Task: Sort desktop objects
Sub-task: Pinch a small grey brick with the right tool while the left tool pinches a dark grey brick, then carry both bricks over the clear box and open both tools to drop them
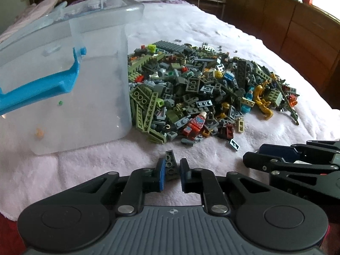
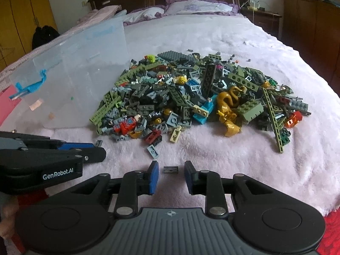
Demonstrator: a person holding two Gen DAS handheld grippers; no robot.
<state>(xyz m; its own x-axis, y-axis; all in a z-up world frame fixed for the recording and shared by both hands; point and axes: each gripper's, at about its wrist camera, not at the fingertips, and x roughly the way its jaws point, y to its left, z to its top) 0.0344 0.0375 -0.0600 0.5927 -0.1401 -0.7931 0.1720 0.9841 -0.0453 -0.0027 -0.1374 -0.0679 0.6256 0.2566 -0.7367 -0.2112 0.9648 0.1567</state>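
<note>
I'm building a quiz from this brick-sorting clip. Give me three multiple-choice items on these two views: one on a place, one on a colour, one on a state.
1. Where does the clear plastic bin stand relative to the brick pile?
A. left of it
B. right of it
C. on top of it

2. What colour is the bin's latch handle?
A. red
B. blue
C. yellow

3. What is the left gripper doing?
A. wide open, with nothing between the fingers
B. closed on a dark grey wedge plate
C. holding a gold figure

Answers:
1 A, since both wrist views show the bin at the pile's left edge.
2 B, as the handle shows bright blue against the frosted wall.
3 B, because the plate sits pinched between the blue pads. The right gripper, by contrast, is open around a small grey piece on the blanket.
</note>
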